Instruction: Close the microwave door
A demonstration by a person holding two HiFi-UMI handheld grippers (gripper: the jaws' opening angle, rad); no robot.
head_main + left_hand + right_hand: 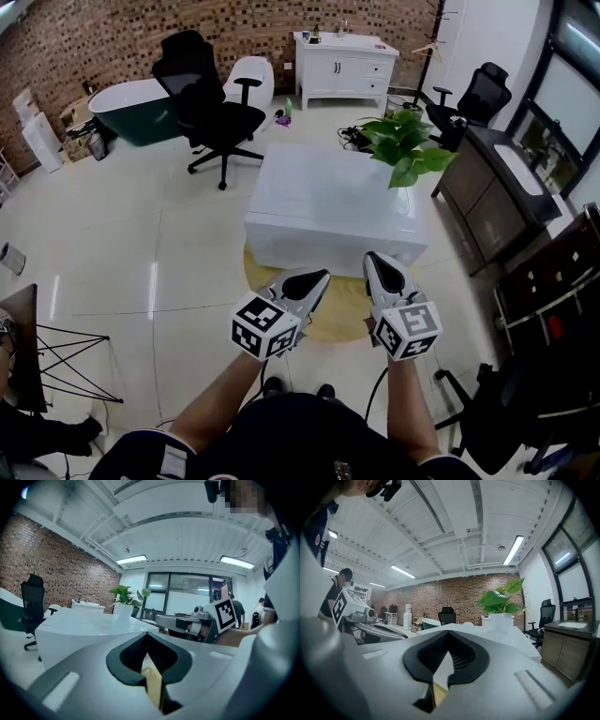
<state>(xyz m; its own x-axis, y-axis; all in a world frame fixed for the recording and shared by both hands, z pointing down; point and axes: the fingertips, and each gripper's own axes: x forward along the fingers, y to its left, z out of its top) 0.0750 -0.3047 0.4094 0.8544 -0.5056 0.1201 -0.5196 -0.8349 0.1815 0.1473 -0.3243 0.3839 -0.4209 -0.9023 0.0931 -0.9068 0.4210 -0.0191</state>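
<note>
**Inspector:** Room, largest items first.

**Assistant:** Pale tiled floor [131, 262]. Brick wall [112, 37] along the far side. A white, block-shaped surface [328, 202] stands mid-floor on a round tan rug [342, 323].

**Inspector:** Furnishings?

**Assistant:** A dark counter [497, 192] runs along the right side. A dark green tub [141, 111] sits far left, near the wall. A white cabinet [342, 67] stands against the wall further right. One black chair [211, 108] is between the tub and the surface. A second chair [473, 98] is far right, beside the counter's far end. A plant [403, 145] in a white pot [501, 620] rests on the surface at its far right corner.

**Inspector:** The microwave?

**Assistant:** Cannot be placed. None of the three views shows it or its door.

**Inspector:** The grippers?

**Assistant:** Both are held low in front of the person, side by side and apart. They point toward the near edge of the surface and are clear of it.

Left gripper [322, 275]: its fingers [123, 657] are clenched, tips meeting, with nothing between them.

Right gripper [368, 255]: its fingers [421, 660] are likewise clenched tip to tip and empty.

**Inspector:** Contact with anything?

**Assistant:** None seen. Each gripper hangs in the air over the rug, just short of the surface.
</note>
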